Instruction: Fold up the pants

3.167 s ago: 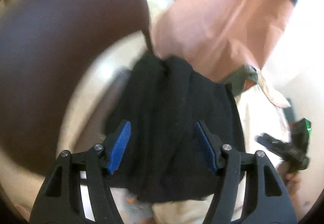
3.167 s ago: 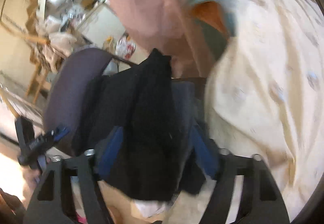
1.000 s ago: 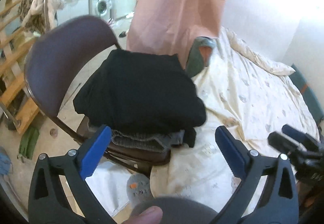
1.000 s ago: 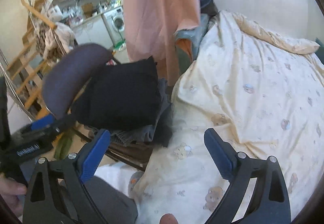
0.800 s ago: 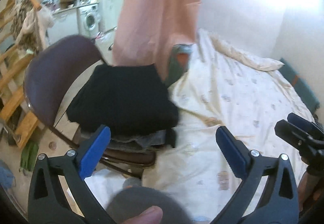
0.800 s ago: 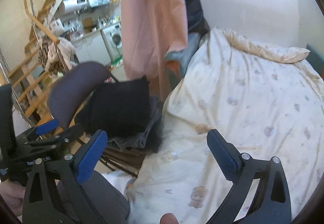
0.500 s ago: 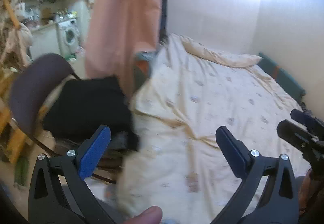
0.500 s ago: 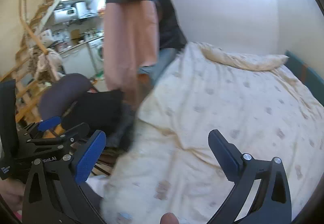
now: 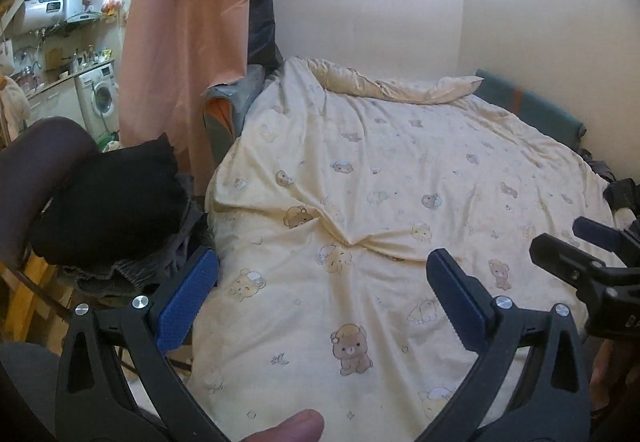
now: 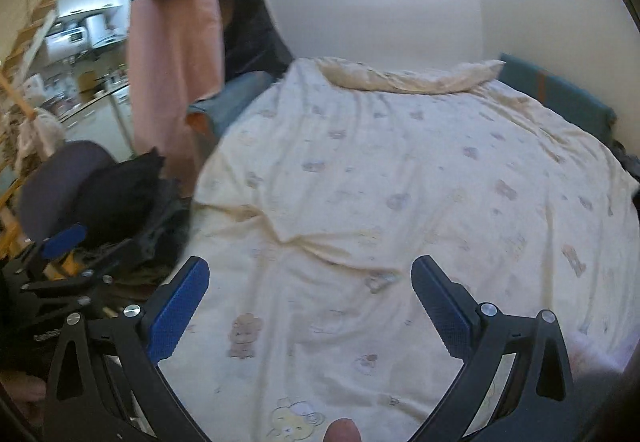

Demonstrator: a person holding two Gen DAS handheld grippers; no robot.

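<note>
Bed (image 9: pixel 400 170) bare; folded black pants (image 9: pixel 108 202) on chair (image 9: pixel 36 154). Both grippers, left gripper (image 9: pixel 322 290), right gripper (image 10: pixel 306 300), jaws released, empty. Fold looks done; next fetch another pair.

Left gripper (image 9: pixel 322 276) spread wide over cream bedspread (image 9: pixel 380 202); folded black pants (image 9: pixel 112 198) stacked on chair (image 9: pixel 28 162), left.

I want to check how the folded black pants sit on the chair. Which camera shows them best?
The left wrist view: the black pants are sharp there, lying folded atop grey clothes on the chair. In the right wrist view they are blurred, and the left gripper covers the pile's lower edge.
</note>
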